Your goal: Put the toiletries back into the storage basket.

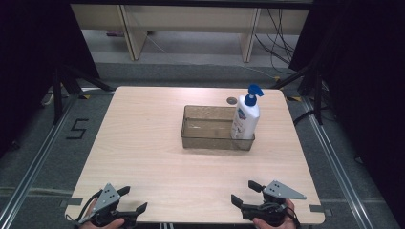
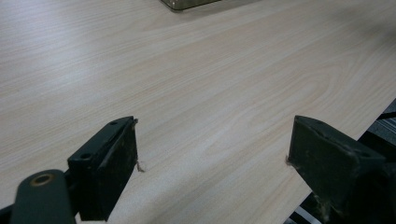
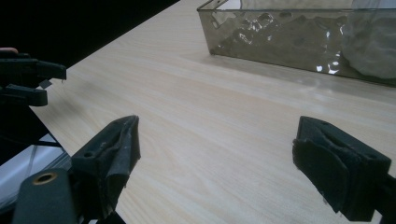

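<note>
A white pump bottle (image 1: 246,115) with a blue pump head stands upright in the right end of a clear smoky plastic bin (image 1: 210,141) near the middle of the wooden table (image 1: 143,143). My left gripper (image 1: 133,199) rests open at the table's front left corner, nothing between its jaws. My right gripper (image 1: 245,192) sits open at the front right, also holding nothing. In the right gripper view the bin (image 3: 280,42) lies ahead and the bottle's white base (image 3: 371,51) shows through its wall. The left gripper view has the bin's corner (image 2: 187,3) at the top.
A small dark round mark (image 1: 231,100) lies on the table behind the bin. Desk legs and cables stand on the floor beyond the far edge. Metal rails run along both sides of the table. The other gripper (image 3: 28,79) shows at the left of the right gripper view.
</note>
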`<state>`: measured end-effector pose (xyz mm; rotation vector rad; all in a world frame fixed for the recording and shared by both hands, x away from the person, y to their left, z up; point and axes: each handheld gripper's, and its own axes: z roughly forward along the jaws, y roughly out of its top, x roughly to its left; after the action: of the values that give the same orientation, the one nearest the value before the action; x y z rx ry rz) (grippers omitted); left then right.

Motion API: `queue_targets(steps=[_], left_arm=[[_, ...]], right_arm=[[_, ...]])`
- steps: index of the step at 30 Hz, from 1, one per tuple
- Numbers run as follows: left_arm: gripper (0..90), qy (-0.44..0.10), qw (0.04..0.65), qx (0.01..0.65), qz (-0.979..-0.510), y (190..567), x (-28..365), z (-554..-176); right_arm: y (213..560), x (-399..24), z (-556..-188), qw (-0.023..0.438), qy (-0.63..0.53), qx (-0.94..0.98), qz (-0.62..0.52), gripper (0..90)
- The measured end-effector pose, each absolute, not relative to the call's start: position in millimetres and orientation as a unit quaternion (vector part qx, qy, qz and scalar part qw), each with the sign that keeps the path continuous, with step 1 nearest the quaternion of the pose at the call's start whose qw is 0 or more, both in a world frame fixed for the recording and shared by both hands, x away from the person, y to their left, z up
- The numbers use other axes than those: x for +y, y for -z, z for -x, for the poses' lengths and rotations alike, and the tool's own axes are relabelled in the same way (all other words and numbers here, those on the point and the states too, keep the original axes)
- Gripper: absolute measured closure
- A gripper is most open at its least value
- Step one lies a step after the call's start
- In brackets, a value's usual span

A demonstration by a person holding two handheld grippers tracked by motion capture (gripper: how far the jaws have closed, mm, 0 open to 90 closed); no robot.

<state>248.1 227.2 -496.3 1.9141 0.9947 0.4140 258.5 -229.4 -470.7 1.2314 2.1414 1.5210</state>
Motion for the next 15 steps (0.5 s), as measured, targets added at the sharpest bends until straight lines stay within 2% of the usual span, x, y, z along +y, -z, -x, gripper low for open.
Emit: queue_targets(steps=[15], left_arm=[[15.0,-0.166,0.457,0.406,-0.774,496,227,-248]], right_arm=[[475,-234,-248,0.135,-0.511,0.735,-0.425,15.5]])
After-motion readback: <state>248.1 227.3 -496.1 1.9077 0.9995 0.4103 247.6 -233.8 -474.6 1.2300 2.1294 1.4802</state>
